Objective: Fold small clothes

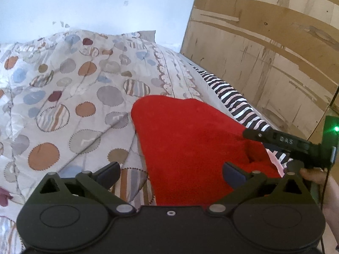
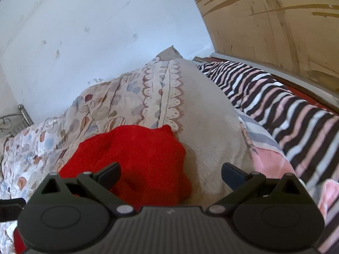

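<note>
A small red fleece garment (image 1: 190, 144) lies crumpled on a bed with a dotted quilt (image 1: 74, 97). My left gripper (image 1: 171, 174) is open just above its near edge, jaws wide apart, nothing between them. My right gripper (image 2: 170, 174) is also open, with the red garment (image 2: 135, 158) under its left finger and the beige quilt border under the rest. In the left wrist view the right gripper (image 1: 281, 141) shows from the side at the garment's right edge, fingers over the cloth.
A black, white and pink striped blanket (image 2: 286, 110) lies along the bed's right side. A wooden wardrobe panel (image 1: 264, 42) stands right of the bed. A pale wall (image 2: 95, 31) is behind. A metal bed frame (image 2: 19, 116) shows far left.
</note>
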The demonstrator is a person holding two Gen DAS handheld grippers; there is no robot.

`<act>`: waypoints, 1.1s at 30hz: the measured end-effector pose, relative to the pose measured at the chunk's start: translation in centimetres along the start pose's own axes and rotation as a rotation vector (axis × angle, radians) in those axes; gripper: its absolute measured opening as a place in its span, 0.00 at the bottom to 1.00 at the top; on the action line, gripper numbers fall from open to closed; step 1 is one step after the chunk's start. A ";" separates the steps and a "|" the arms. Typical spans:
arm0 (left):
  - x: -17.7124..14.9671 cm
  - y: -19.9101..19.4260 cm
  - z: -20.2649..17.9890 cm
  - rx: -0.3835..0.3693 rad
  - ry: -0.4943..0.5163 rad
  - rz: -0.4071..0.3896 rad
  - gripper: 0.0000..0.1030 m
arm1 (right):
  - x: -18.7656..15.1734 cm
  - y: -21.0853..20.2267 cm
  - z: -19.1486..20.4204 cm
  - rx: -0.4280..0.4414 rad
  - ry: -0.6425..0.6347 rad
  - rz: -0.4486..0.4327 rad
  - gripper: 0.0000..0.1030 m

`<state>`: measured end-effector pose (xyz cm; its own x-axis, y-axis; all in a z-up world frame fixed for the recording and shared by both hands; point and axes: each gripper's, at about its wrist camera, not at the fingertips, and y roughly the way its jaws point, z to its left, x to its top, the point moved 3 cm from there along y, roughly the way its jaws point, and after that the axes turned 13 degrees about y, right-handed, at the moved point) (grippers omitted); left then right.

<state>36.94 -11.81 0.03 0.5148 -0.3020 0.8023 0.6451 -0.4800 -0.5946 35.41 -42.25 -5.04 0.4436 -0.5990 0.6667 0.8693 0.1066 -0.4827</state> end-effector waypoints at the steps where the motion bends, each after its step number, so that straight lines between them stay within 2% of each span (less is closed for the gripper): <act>1: -0.2 0.2 0.0 -0.013 -0.006 0.001 0.99 | 0.1 0.4 0.2 0.000 -0.005 0.004 1.00; 8: -2.2 2.0 0.0 -0.056 -0.033 0.003 0.99 | -0.2 2.3 0.5 0.015 -0.023 0.035 1.00; 14: -4.0 3.2 1.4 -0.132 -0.157 0.027 0.99 | -0.7 2.8 0.2 0.022 -0.014 0.047 1.00; 20: -3.1 1.5 0.9 -0.072 -0.122 -0.012 0.99 | -1.6 0.7 0.4 0.032 0.002 0.007 1.00; 25: -3.1 -0.8 0.1 -0.167 -0.110 -0.054 0.99 | -2.4 -1.4 0.5 0.055 -0.020 -0.009 1.00; 28: -4.4 -0.3 -1.4 -0.154 -0.037 -0.020 0.99 | -2.5 -1.6 0.0 0.042 -0.012 -0.008 1.00; 33: -7.5 1.9 -1.9 -0.198 -0.125 0.076 0.99 | -3.5 -2.0 -0.7 0.029 0.017 -0.008 1.00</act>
<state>33.25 -12.03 -7.00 0.6314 -0.2449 0.7358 0.4850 -0.6157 -0.6211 31.98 -40.89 -6.85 0.4329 -0.6134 0.6606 0.8789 0.1244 -0.4605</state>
